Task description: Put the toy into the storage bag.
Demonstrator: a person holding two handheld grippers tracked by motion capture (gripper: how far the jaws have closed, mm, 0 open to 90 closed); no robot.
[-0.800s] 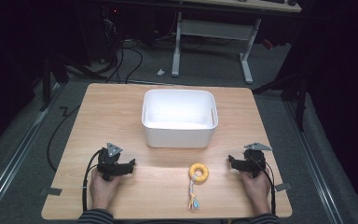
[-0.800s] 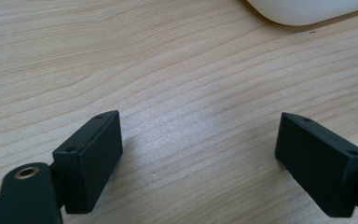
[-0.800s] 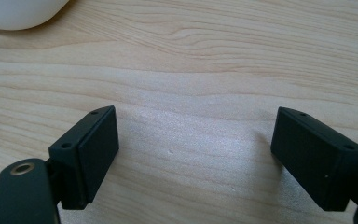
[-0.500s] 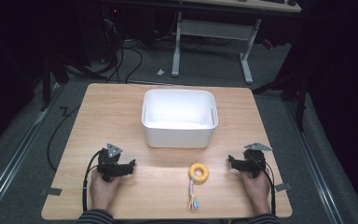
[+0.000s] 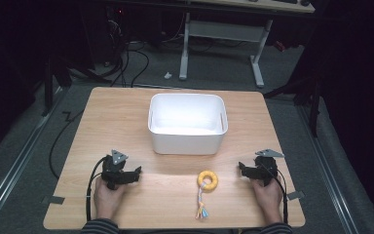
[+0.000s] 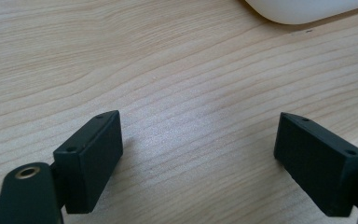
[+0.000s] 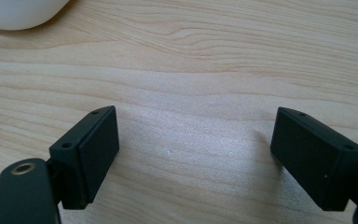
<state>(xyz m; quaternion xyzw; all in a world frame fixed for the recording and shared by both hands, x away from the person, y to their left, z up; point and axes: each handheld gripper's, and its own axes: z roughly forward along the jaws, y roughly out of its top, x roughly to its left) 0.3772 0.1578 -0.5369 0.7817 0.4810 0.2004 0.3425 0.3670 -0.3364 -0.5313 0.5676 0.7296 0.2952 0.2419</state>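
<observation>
A white plastic bin (image 5: 187, 124) stands at the middle of the wooden table (image 5: 107, 122). In front of it lies a yellow ring toy (image 5: 207, 179) with a braided rope tail (image 5: 201, 204) trailing toward the near edge. My left gripper (image 5: 135, 171) rests on the table at the front left, held by a hand, open with bare wood between its jaws (image 6: 198, 154). At the front right my right gripper (image 5: 242, 170) lies the same way, open and empty (image 7: 193, 154), its tips pointing toward the ring. A corner of the bin (image 6: 303, 9) shows at the top of each gripper view.
Cables (image 5: 90, 187) trail from both grippers toward the near edge. Beyond the table is a dark floor with cords and the white legs of a desk (image 5: 221, 31). Bare wood lies left and right of the bin.
</observation>
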